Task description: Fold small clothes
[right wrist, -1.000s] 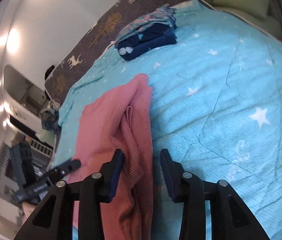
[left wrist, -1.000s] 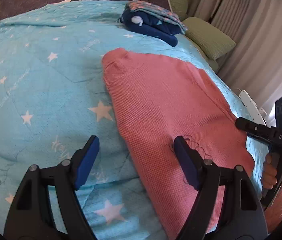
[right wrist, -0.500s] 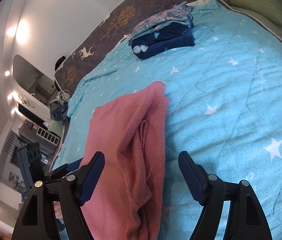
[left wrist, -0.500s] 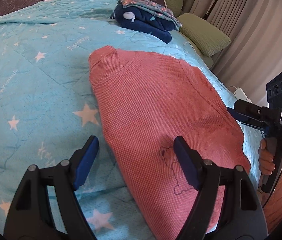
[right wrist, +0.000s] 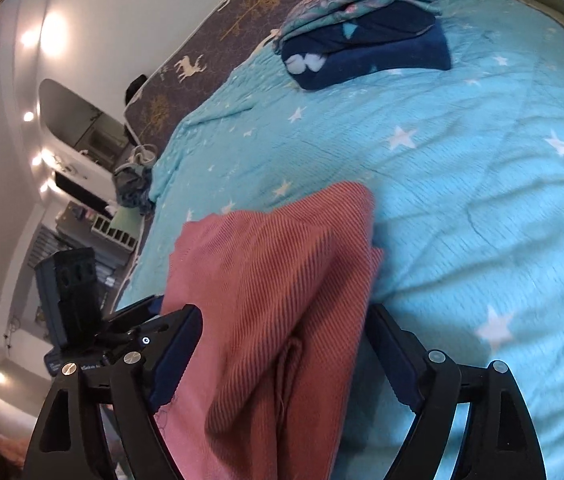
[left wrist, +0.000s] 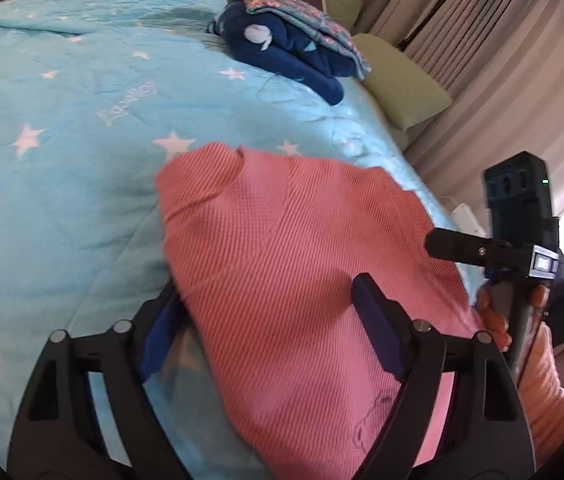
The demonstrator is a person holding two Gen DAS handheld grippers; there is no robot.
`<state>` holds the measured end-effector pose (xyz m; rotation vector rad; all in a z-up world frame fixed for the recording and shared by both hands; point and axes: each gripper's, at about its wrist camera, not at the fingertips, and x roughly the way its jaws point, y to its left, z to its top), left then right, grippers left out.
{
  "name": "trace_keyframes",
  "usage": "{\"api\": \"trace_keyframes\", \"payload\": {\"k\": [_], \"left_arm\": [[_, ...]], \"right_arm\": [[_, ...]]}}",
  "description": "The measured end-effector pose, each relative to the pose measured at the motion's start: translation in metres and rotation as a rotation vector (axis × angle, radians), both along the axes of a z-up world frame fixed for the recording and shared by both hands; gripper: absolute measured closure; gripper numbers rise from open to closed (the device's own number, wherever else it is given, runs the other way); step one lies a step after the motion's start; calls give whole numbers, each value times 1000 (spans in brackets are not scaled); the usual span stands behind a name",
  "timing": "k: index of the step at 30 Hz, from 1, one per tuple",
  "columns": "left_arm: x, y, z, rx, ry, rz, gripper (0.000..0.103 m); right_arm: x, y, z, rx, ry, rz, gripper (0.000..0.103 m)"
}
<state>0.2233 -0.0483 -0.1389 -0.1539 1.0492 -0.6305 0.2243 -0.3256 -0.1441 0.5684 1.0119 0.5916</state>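
Left gripper (left wrist: 270, 328): jaws spread wide, gripping nothing. Pink knit garment (left wrist: 294, 280) between the blue pads, bulging up from the turquoise star-print bedspread (left wrist: 62, 152); left pad (left wrist: 158, 340) partly hidden behind the cloth's edge, right pad (left wrist: 374, 332) over the fabric. Contact with the fabric impossible to tell.

Right gripper (right wrist: 282, 356): jaws likewise wide apart, clamping nothing. Same pink garment (right wrist: 274, 292) in folds between its pads and running forward onto the bedspread (right wrist: 462, 184); a vertical crease near the middle, close to the camera.

Ahead of both grippers, well beyond the pink garment: folded stack of dark blue and floral clothes (left wrist: 286, 48) (right wrist: 366, 40). To the right of that stack, seen from the left gripper: green pillows (left wrist: 402, 88) against pale curtains (left wrist: 502, 72).
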Motion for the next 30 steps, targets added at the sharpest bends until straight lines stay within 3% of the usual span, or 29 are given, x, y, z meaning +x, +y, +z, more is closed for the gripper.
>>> {"api": "trace_keyframes", "payload": {"k": [3,5,6,7,8,9,11,12,14,20,22,25,30], "left_arm": [[4,-3,-4,-21,-16,-20,21],[3,-6,-3,-11,-37,-33,37],[3,-7,-1,-6,-42,-33,50],[3,-6,0,-5,-40,-26,67],[3,-4,4,-12,-39,-16,75],[2,-2,12,-20,-46,-9,78],[-9,-4,32,4,-113,-3,80],[-20,-9,50,31,-184,-12,80],[-39,-17,81,62,-295,-27,80],[-86,-34,204,31,-609,-57,80],[-90,-45,239,55,-686,-67,80],[-89,-70,311,126,-824,-73,80],[-55,-106,410,141,-889,-56,80]], "right_arm": [[11,2,-3,36,0,41,18],[14,7,-4,37,-6,64,23],[15,10,-3,40,-8,78,36],[16,12,-4,40,-6,83,60],[17,14,-5,32,3,77,72],[16,15,-5,21,12,56,78],[8,16,6,16,-19,26,81],[1,16,18,15,-53,13,81],[-20,16,53,0,-147,-5,81],[-93,10,173,-85,-472,-77,82],[-111,7,219,-146,-584,-119,82],[-115,-2,283,-183,-682,-170,82],[-93,-28,386,-207,-774,-271,82]]}}
